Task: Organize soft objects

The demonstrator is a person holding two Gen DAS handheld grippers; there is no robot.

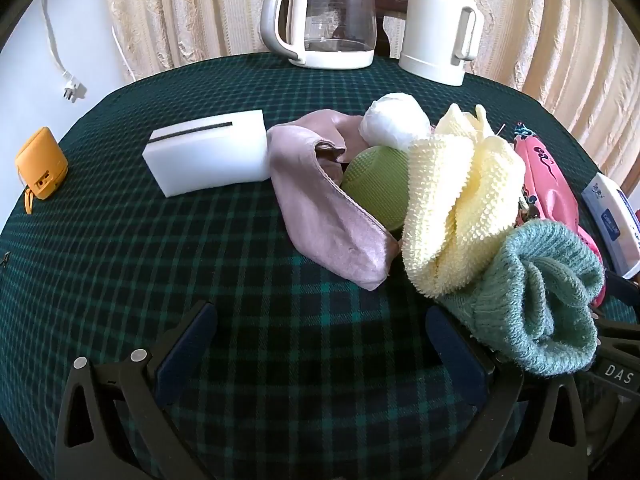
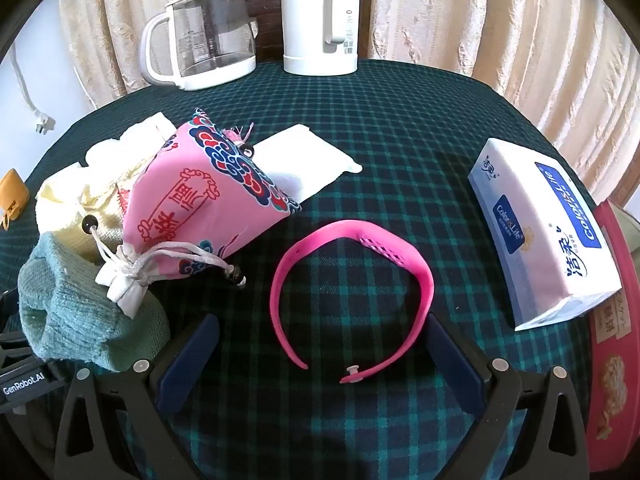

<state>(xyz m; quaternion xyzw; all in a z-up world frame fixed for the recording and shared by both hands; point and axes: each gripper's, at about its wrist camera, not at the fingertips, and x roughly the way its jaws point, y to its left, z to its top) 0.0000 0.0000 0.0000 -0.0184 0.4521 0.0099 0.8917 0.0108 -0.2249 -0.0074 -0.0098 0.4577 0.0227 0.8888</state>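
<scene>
We see the left gripper [image 1: 320, 344] and the right gripper [image 2: 324, 356] both spread wide and empty above the plaid tablecloth [image 1: 120, 260]. The soft items lie heaped together: pink cloth [image 1: 320, 208], yellow knit [image 1: 460, 200], teal knit [image 1: 540, 300], pink pouch [image 2: 200, 196]. The pink band [image 2: 416, 264] lies between the right gripper's fingers, untouched.

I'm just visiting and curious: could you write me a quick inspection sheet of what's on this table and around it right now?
Surface: table under a dark green plaid cloth.
Job's things: mauve cloth, yellow knit, teal knit, pink drawstring pouch, white foam block, green ball, white wrapped ball.
Clutter: pink strap, tissue pack, glass jug, white kettle, orange gadget.
Grippers: left gripper and right gripper open, empty.
Cables: white plug lead.
Surroundings: cream curtains.
</scene>
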